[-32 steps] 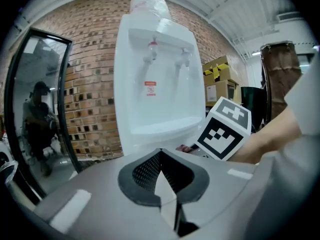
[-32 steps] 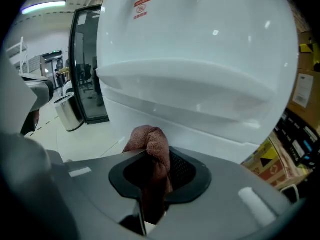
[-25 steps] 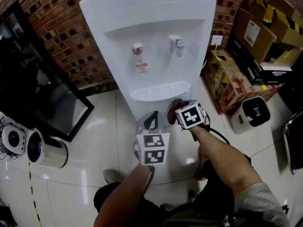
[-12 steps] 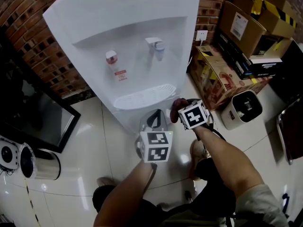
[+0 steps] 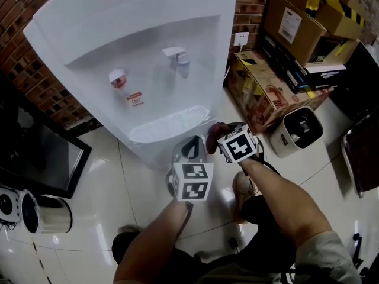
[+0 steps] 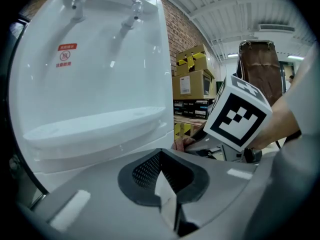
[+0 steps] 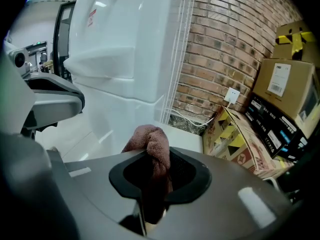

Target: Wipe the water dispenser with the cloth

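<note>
The white water dispenser [image 5: 148, 52] stands against the brick wall, with a red tap [image 5: 117, 77], a blue tap [image 5: 179, 57] and a drip tray [image 5: 169, 125]. My right gripper [image 5: 220, 136] is shut on a brown cloth [image 5: 215, 131], just right of the drip tray at the dispenser's lower front corner. In the right gripper view the cloth [image 7: 150, 141] bulges out between the pads, close to the dispenser's side [image 7: 115, 49]. My left gripper [image 5: 190, 148] hangs below the tray with its jaws together and nothing in them; its own view faces the tray [image 6: 95, 129].
Cardboard boxes [image 5: 260, 93] lie on the floor right of the dispenser, with more stacked behind [image 5: 296, 22]. A small white appliance [image 5: 298, 130] sits near them. A wall socket [image 5: 241, 38] with a cable is behind. A steel bin [image 5: 47, 213] and a dark panel [image 5: 35, 158] are at the left.
The head view has swung, so the dispenser now sits further left and closer. Both grippers have come nearer its lower front by the drip tray. The cloth stays in the right gripper.
</note>
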A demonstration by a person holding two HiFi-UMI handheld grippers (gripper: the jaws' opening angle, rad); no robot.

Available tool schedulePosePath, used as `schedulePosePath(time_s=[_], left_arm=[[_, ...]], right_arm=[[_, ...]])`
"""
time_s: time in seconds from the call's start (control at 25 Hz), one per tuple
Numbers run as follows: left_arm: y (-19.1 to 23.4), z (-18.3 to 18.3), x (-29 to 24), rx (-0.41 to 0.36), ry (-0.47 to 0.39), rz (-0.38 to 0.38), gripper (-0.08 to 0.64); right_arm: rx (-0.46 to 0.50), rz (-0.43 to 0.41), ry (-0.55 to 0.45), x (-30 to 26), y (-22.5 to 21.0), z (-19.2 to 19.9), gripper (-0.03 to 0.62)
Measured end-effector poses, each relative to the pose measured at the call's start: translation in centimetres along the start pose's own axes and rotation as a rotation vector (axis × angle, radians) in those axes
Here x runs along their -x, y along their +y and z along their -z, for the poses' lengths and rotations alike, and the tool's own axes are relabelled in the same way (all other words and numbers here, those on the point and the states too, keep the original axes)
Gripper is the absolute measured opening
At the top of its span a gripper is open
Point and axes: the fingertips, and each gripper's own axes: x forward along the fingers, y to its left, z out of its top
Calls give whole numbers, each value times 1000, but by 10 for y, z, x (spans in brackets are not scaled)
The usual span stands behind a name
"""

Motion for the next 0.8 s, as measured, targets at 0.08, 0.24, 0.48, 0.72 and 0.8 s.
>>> schedulePosePath(time_s=[0.08,0.24,0.48,0.72,0.8], left_arm=[[1,0,2,-5,-1,0,0],[7,1,14,-21,3,-6,0],[55,2,54,0,3,-75,0],[133,32,91,103,68,-272,0],[151,37,104,102,75,-321,0]], right_arm=[[-3,3,-7,3,-2,-1,84],[0,-25,-4,8,9,-1,84],[56,-139,-52,15,74,-24,84],[150,-300,-91,16,175,-54,84],[159,-347,-95,12,205,-62,84]])
